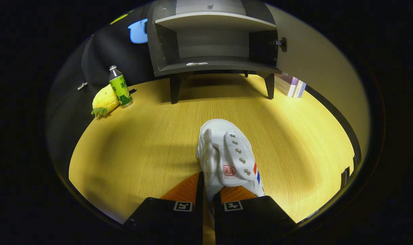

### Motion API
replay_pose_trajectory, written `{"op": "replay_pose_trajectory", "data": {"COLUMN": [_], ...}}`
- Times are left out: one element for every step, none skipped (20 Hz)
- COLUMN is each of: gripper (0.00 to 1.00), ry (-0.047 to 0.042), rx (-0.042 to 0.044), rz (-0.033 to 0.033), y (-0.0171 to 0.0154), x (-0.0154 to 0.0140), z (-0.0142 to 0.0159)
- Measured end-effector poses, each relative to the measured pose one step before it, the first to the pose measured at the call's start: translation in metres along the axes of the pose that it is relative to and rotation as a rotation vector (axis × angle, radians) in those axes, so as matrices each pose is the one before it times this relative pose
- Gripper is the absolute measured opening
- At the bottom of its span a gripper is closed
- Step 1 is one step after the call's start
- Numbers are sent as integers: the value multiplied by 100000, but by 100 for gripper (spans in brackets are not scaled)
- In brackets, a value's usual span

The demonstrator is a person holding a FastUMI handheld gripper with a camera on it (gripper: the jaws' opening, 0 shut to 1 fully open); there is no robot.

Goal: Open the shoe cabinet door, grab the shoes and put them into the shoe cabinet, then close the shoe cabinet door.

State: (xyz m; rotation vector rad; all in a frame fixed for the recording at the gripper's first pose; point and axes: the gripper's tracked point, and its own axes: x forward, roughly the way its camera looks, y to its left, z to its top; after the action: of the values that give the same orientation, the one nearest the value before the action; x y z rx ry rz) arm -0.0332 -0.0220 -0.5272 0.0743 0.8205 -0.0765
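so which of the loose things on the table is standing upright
The green bottle, left of the cabinet. The pineapple toy beside it and the books lie flat; the gripper grips the shoe.

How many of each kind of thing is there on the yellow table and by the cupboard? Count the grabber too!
Shoe, white, pinched between the gripper fingers: 1
Shoe cabinet, door open: 1
Bottle, green label: 1
Pineapple plush toy: 1
Books beside the cabinet: cannot tell how many; counted as 1 stack
Gripper: 1
Total: 6
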Motion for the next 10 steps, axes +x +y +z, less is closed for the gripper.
{"op": "replay_pose_trajectory", "data": {"gripper": [18,19,19,19,19,19,19,19,19,19], "ry": [-917,-1126,-1164,-1460,-1358,-974,-743,-620,-718,-767], "rx": [268,370,367,358,263,274,221,371,358,297], "rz": [-10,8,70,-17,-284,-113,-133,-235,-75,212], "y": [-13,-39,-65,-45,-137,-65,-34,-99,-58,60], "x": [250,293,651,394,343,324,423,289,218,191], "z": [370,392,445,401,339,198,364,282,208,263]}}
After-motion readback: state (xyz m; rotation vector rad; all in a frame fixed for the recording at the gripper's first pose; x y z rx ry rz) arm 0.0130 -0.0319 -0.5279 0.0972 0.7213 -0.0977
